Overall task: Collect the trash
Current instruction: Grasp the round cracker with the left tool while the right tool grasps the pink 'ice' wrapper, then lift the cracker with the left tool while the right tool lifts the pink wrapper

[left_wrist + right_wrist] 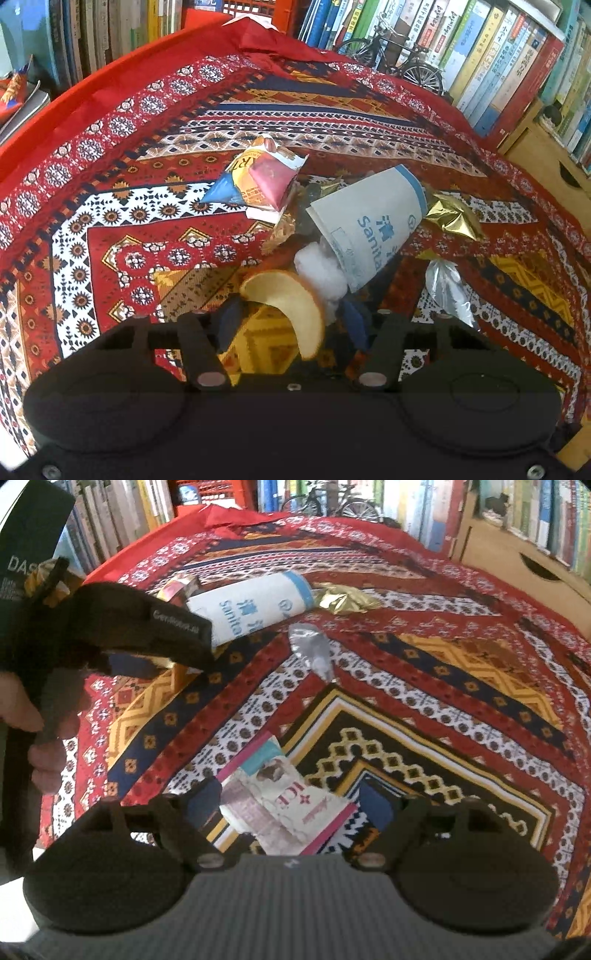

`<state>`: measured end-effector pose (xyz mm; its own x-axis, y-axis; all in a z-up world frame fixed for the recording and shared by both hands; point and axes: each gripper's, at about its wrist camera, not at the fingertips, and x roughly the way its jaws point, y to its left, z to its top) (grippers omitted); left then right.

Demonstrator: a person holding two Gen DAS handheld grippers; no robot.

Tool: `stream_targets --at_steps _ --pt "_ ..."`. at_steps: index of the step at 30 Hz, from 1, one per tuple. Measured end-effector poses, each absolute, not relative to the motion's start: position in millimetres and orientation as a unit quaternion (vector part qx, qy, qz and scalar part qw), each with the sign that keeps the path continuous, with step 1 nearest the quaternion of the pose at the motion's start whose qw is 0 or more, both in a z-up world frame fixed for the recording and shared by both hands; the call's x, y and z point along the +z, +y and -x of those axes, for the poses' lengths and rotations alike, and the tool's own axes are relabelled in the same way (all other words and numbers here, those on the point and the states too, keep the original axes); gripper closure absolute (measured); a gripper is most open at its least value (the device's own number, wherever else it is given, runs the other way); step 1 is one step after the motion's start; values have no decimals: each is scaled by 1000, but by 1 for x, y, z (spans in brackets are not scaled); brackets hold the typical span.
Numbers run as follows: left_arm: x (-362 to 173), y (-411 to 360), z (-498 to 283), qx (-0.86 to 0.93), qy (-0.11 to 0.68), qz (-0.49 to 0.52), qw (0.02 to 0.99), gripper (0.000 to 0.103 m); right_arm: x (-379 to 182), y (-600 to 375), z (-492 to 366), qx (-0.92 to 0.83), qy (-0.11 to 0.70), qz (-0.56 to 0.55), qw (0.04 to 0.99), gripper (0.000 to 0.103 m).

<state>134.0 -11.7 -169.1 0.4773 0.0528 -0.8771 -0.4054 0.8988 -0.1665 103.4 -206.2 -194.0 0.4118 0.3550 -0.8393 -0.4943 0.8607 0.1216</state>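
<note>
Trash lies scattered on the red patterned tablecloth [110,206], mostly mid-cloth toward the far edge. White paper cup with blue print [369,229] lies on its side, mouth toward the far right corner. A white cotton wad [321,273] touches its base. Crumpled gold foil wrapper [454,218] sits just beside the cup's rim; crumpled silver foil wrapper [447,291] sits nearer the front edge, apart from the cup. Crushed red-blue-yellow snack carton [262,177] lies left of the cup, close to it.

Left gripper [291,321]: fingers apart, curved orange peel slice [291,299] between them; can't tell if either pad touches it. A hand [37,716] grips its handle, seen from the right wrist view.

Right gripper [291,805]: fingers apart, straddling a flattened pink-and-white paper wrapper [284,797] lying on the cloth near the front edge, not clamped.

Behind the far edge: rows of books [491,62] and a small black model bicycle [399,55].
</note>
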Motion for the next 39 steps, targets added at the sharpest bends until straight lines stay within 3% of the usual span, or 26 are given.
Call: stream_targets --at_steps 5,6,11,14,24,34,39 --pt "-167 -14 -130 122 495 171 843 62 -196 -201 -103 274 491 85 823 23" --pt "-167 -15 -129 120 495 169 844 70 -195 -200 -103 277 490 86 822 25" --pt "-165 -16 -123 121 494 180 842 74 -194 -200 -104 278 493 83 820 37" --pt "-163 -17 -121 122 494 187 840 76 -193 -200 -105 273 496 79 821 38" --pt "-157 -23 -110 113 503 174 839 75 -187 -199 -102 266 495 71 824 42" --pt "-157 -28 -95 101 523 169 830 59 -187 -198 -93 255 498 66 826 42" --pt "-157 -26 -92 97 520 182 829 65 -189 -197 -87 255 501 67 824 42"
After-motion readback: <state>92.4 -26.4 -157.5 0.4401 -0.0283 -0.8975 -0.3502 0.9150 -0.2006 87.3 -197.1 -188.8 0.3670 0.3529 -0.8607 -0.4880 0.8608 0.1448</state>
